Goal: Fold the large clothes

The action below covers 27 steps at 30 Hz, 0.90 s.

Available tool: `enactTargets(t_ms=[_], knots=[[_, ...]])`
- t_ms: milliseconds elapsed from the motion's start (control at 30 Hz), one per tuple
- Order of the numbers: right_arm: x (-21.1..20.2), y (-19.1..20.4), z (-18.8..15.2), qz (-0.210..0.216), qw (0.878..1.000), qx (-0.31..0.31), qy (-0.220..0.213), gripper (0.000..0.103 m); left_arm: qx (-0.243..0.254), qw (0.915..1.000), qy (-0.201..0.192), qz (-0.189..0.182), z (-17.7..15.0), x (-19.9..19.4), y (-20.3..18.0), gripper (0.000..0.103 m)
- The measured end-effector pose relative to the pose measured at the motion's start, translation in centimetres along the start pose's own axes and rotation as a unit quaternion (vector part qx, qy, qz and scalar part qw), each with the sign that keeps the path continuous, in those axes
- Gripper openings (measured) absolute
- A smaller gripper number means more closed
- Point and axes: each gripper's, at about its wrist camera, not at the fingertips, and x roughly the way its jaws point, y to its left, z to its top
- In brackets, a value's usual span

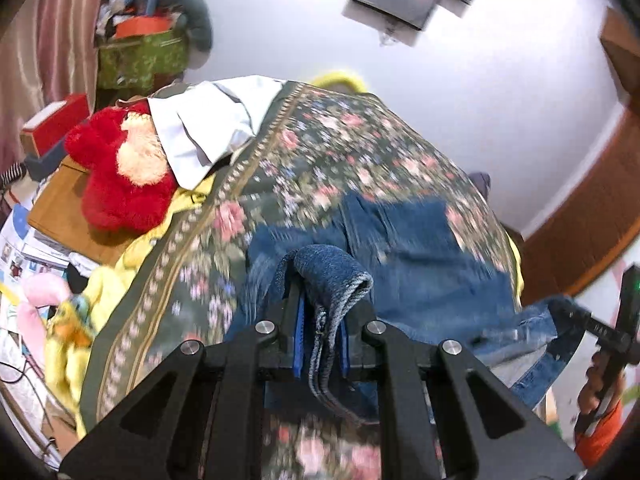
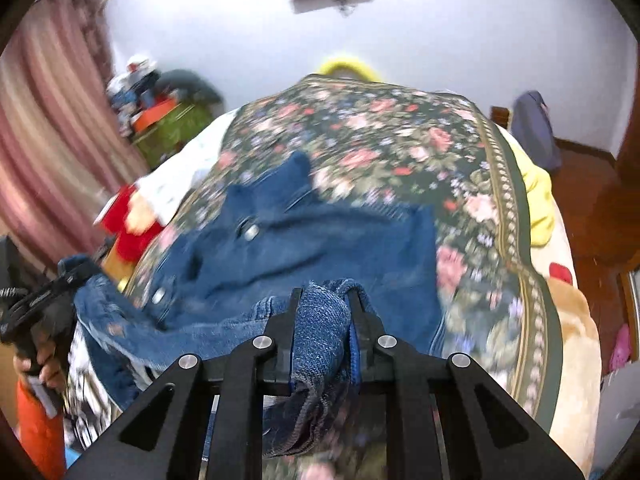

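Denim filled both sets of fingers. Your left gripper [image 1: 322,320] was clamped nearly shut on a hemmed edge of the denim garment [image 1: 400,256], with the frayed seam folded between the blue pads. Your right gripper [image 2: 324,320] was likewise closed on a bunched edge of the same garment, on its other side.

The garment lay spread on the floral bedspread [image 1: 320,140] of the bed, near the edge closest to you, with its metal snap buttons [image 2: 251,233] facing up. The gripped edges appeared raised off the bedspread while the body trailed behind.

Handling, as judged: the fabric was heavy, soft and limp, stiff only along seams and hems. It would sag between two grips, so you should have taken hold at the seamed corners, well apart, where the pads could bite without slipping.

Both grippers pointed steeply downward over the bed. Each was held by a hand [image 1: 596,388] below an orange sleeve [image 1: 600,428]. Motion blur obscured finer detail.
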Motion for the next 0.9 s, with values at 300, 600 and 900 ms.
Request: enactTargets(t_ms=[300, 600, 900], knots=[[10.8, -1.9, 7.2, -0.027, 0.998, 0.053, 0.025, 0.016, -0.03, 0.9954, 0.045, 0.079, 3.7, 11.9, 2.6, 0.014], [17.1, -4.1, 8.2, -0.011, 0.998, 0.039, 0.051, 0.016, -0.014, 0.9882, 0.096, 0.118, 1.9, 19.5, 4.8, 0.018], [11.7, -6.5, 9.3, -0.084, 0.996, 0.022, -0.008, 0.017, 0.06, 0.9779, 0.103, 0.172, 1.5, 19.5, 3.6, 0.033]])
